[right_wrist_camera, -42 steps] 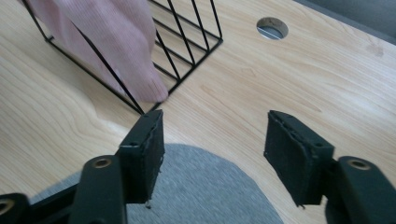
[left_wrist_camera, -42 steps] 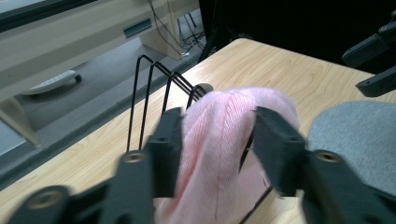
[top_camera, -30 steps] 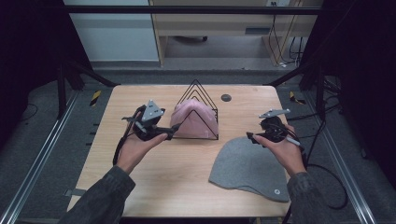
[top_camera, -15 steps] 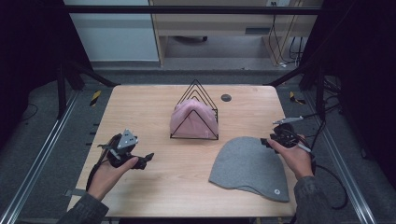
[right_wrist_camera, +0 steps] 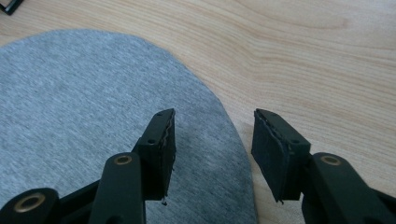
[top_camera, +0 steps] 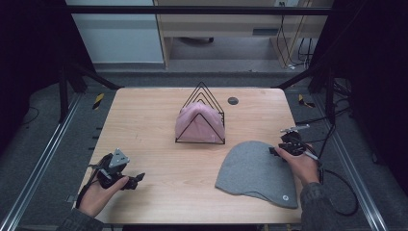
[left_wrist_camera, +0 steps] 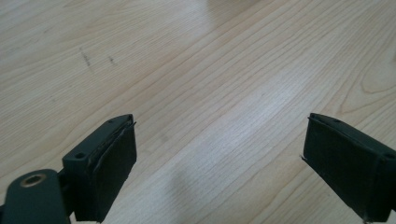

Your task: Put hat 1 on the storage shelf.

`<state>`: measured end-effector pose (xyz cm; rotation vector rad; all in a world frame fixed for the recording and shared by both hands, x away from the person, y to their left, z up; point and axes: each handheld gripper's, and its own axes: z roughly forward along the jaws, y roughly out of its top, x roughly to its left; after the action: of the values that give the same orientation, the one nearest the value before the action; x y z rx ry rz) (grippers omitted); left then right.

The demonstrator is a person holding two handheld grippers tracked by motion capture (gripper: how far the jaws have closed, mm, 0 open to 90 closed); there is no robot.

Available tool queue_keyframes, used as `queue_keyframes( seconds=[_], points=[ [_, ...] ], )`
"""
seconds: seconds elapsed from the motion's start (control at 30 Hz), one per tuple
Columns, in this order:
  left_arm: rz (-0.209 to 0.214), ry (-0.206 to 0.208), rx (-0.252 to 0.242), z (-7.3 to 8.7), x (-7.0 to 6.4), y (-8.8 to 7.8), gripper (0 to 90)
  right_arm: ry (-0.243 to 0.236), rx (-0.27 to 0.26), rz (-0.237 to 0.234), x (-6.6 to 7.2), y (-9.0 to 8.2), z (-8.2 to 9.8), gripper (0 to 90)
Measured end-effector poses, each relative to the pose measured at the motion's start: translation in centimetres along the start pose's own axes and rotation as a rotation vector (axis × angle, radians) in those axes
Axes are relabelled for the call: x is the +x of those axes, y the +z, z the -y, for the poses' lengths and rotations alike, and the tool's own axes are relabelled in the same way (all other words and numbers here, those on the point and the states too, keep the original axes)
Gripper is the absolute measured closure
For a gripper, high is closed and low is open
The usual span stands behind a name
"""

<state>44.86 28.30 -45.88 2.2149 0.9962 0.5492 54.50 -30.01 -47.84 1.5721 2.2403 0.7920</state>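
A grey beanie (top_camera: 255,171) lies flat at the front right of the wooden table (top_camera: 144,125). My right gripper (top_camera: 275,150) hovers at its right edge. In the right gripper view the beanie's (right_wrist_camera: 93,93) rim runs under the gap of the right gripper (right_wrist_camera: 213,113). Its jaws stand partly open after just closing somewhat, and the pads press on nothing. My left gripper (top_camera: 137,179) is low at the front left. Its jaws have just been opening, and the left gripper (left_wrist_camera: 219,120) is wide open above bare wood with nothing between the pads.
A black wire rack (top_camera: 202,91) stands at the table's middle with a pink beanie (top_camera: 198,122) tucked in it. A small dark disc (top_camera: 233,100) lies behind it. Metal rails and cables run along both sides of the table.
My left hand has pulled away from the rack to the front left corner and sunk. My right hand has come down and nearer, to the grey beanie's right edge.
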Motion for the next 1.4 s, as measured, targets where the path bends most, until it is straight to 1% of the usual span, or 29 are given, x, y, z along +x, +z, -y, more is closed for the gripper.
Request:
queue_keyframes(
  seconds=[0.07,0.23,0.3,0.43,0.5,0.6,0.63,0.7,0.73,0.83,0.93,1.03,1.17,1.2,1.3,1.33,1.4],
  points=[
    [0.001,-0.009,-0.004,0.1,0.1,0.1,8.7,-0.002,0.009,0.002,0.0,0.2,0.1,49.6],
    [0.001,-0.006,0.007,0.2,0.1,0.2,8.8,-0.007,0.023,0.002,0.1,0.4,0.3,50.1],
    [0.001,0.004,0.012,0.1,0.1,0.2,8.8,-0.016,0.024,0.003,0.3,0.5,0.3,50.4],
    [0.0,0.006,0.011,0.1,0.0,0.3,8.8,-0.034,0.03,0.0,0.6,0.5,0.2,54.4],
    [-0.003,0.009,0.016,0.1,0.0,0.3,8.9,-0.054,0.03,0.008,0.8,0.5,0.2,60.6],
    [-0.004,0.01,0.02,0.1,0.0,0.4,8.9,-0.076,0.028,-0.005,1.0,0.3,0.2,73.9],
    [-0.003,0.011,0.021,0.1,0.0,0.4,8.9,-0.084,0.028,-0.021,1.1,0.2,0.2,79.4],
    [0.0,0.012,0.028,0.2,0.1,0.5,8.9,-0.098,0.025,-0.027,1.3,0.1,0.3,83.6],
    [0.003,0.007,0.028,0.2,0.0,0.6,8.9,-0.1,0.022,-0.031,1.5,0.0,0.3,84.3],
    [0.014,0.001,0.036,0.3,0.1,0.8,8.8,-0.103,-0.002,-0.048,1.9,-0.8,0.2,84.8],
    [0.024,0.0,0.063,0.4,0.2,1.1,8.7,-0.111,-0.032,-0.054,2.3,-1.7,0.1,85.1],
    [0.03,-0.009,0.071,0.5,0.3,1.2,8.6,-0.136,-0.068,-0.065,3.0,-2.9,0.0,85.3],
    [0.042,-0.009,0.084,0.6,0.3,1.4,8.1,-0.166,-0.118,-0.076,3.8,-4.1,-0.2,85.5],
    [0.044,-0.008,0.088,0.6,0.3,1.4,7.9,-0.171,-0.129,-0.085,4.2,-4.5,-0.3,85.5],
    [0.047,-0.008,0.091,0.6,0.3,1.5,7.9,-0.209,-0.158,-0.095,5.2,-5.6,-0.5,85.6],
    [0.049,-0.013,0.093,0.6,0.3,1.5,7.9,-0.218,-0.164,-0.098,5.4,-5.9,-0.5,85.6],
    [0.049,-0.011,0.096,0.6,0.3,1.5,7.8,-0.236,-0.185,-0.104,6.0,-6.7,-0.7,85.6]
  ],
)
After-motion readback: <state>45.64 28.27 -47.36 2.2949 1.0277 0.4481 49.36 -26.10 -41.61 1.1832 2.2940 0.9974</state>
